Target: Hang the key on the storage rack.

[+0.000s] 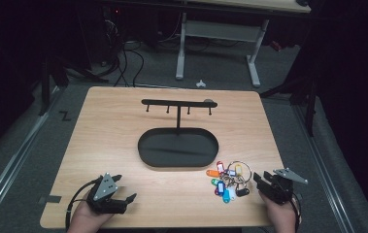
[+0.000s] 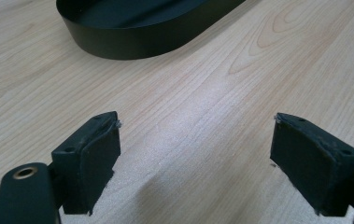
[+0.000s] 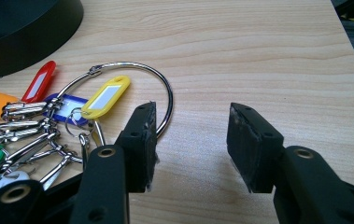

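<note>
A large metal key ring (image 1: 239, 170) (image 3: 163, 84) with several coloured key tags (image 1: 224, 183) (image 3: 105, 96) lies flat on the wooden table at the front right. My right gripper (image 1: 263, 177) (image 3: 192, 140) stands open just right of the ring, its left jaw beside the ring's wire, with bare wood between the jaws. At the table's front left my left gripper (image 1: 124, 188) (image 2: 195, 158) is open over bare wood. A black stand has an oval tray base (image 1: 145, 150) (image 2: 118, 44) and a hook bar (image 1: 177, 103) on top; it sits at the table's middle.
The table's right edge (image 3: 352, 60) runs close to my right gripper. Beyond the far edge are a white desk frame (image 1: 253, 63) and cables on the dark floor. Bare wood spreads between the tray and both grippers.
</note>
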The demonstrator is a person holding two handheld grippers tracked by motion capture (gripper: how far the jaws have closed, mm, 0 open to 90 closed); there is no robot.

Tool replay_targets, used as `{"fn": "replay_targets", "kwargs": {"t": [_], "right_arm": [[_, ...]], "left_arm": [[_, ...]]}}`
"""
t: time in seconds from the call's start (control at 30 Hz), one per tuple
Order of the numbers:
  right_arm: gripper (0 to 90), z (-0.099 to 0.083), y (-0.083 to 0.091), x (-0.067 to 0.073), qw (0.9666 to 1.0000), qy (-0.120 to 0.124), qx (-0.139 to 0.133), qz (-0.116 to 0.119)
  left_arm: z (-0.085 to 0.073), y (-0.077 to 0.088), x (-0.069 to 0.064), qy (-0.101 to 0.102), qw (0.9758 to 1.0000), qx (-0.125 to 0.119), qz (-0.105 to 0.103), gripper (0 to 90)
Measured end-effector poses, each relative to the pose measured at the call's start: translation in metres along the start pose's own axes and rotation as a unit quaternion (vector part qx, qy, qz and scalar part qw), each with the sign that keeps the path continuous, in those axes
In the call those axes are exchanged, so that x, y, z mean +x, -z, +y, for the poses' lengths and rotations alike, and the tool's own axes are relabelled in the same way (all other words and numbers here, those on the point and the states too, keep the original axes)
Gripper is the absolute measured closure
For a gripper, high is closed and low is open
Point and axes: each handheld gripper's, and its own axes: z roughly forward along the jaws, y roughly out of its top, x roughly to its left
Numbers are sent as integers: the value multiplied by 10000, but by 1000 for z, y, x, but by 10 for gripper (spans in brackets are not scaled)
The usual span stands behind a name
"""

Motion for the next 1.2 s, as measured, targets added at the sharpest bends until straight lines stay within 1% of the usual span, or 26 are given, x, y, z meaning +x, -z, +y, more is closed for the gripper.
{"fn": "replay_targets", "kwargs": {"t": [0.27,0.37,0.57,0.63,0.67,0.77,0.87,0.9,0.93,0.97,1.0,1.03,1.1,1.17,1.2], "right_arm": [[524,0,2,0,10000,-1,-34,49],[517,1,1,2,9999,46,-39,88],[508,2,0,6,10000,57,7,67],[508,2,0,7,10000,34,17,55],[508,2,1,7,10000,55,16,25],[508,3,0,8,10000,68,37,36],[508,4,1,10,9999,137,69,-1],[506,5,0,11,9997,223,75,-12],[506,5,0,11,9997,223,75,-12],[506,5,0,11,9995,291,104,-23],[510,8,1,12,9991,367,233,-23],[510,8,1,12,9991,367,233,-23],[512,13,4,15,9980,493,399,-39],[505,15,5,17,9974,567,440,-10],[505,15,5,17,9974,567,440,-10]], "left_arm": [[0,-3,-1,-8,10000,74,-2,164],[0,-1,-2,-11,10000,42,6,164],[0,3,0,-12,10000,-32,-5,164],[0,4,0,-6,10000,-46,-14,164],[0,4,0,-6,10000,-49,-21,164],[0,4,1,-3,10000,-60,-16,164],[1,4,1,-1,10000,-79,-12,164],[1,4,0,-9,10000,-88,-19,164],[1,4,0,-9,10000,-88,-19,164],[1,3,1,-12,10000,-95,-21,164],[1,2,1,-28,10000,-73,-33,164],[1,2,1,-28,10000,-73,-33,164],[1,1,2,-25,10000,-49,-54,164],[1,-1,2,-13,10000,-35,-69,164],[1,-1,2,-13,10000,-35,-69,164]]}}
